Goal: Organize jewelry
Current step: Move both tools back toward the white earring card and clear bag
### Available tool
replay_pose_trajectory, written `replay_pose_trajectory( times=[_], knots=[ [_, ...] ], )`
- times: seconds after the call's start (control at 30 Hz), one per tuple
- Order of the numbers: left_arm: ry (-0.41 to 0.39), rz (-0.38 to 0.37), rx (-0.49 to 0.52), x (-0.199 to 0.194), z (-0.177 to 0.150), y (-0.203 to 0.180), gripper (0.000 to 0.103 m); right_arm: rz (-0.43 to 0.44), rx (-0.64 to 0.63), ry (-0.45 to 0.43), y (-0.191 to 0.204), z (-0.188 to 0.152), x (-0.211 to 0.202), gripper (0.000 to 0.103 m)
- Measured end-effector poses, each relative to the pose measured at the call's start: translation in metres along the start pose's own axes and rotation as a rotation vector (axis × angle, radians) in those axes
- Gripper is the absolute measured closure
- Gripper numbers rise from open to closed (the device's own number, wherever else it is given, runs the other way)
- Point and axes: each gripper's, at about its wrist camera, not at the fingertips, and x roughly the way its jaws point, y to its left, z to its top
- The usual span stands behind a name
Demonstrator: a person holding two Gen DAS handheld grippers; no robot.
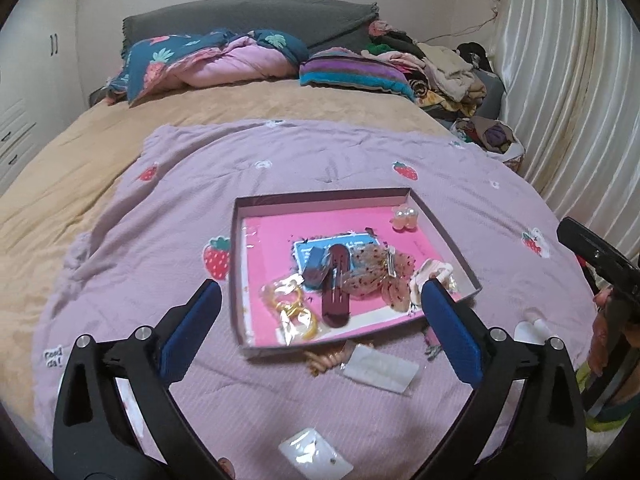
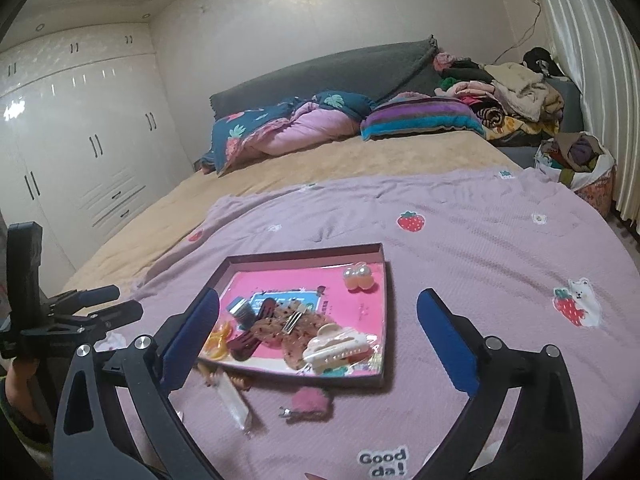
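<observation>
A shallow box with a pink floor lies on the lilac blanket. It holds a maroon hair clip, yellow bangles in a bag, a speckled bow, a cream claw clip and a pearl clip. Outside it lie a clear packet, a pink fluffy clip and a second clear packet. My left gripper is open and empty just before the box. My right gripper is open and empty over the box's near edge.
The lilac strawberry blanket covers a tan bed. Pillows and folded bedding lie at the headboard. A clothes pile and a full bag sit by the curtain. White wardrobes stand at left.
</observation>
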Motion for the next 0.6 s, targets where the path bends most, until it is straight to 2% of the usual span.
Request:
replay_pose_trajectory(
  times=[0.6],
  knots=[
    [-0.009, -0.002, 0.031, -0.036, -0.036, 0.003, 0.01, 0.037, -0.067, 0.028, 0.04, -0.023, -0.031, 0.004]
  ],
)
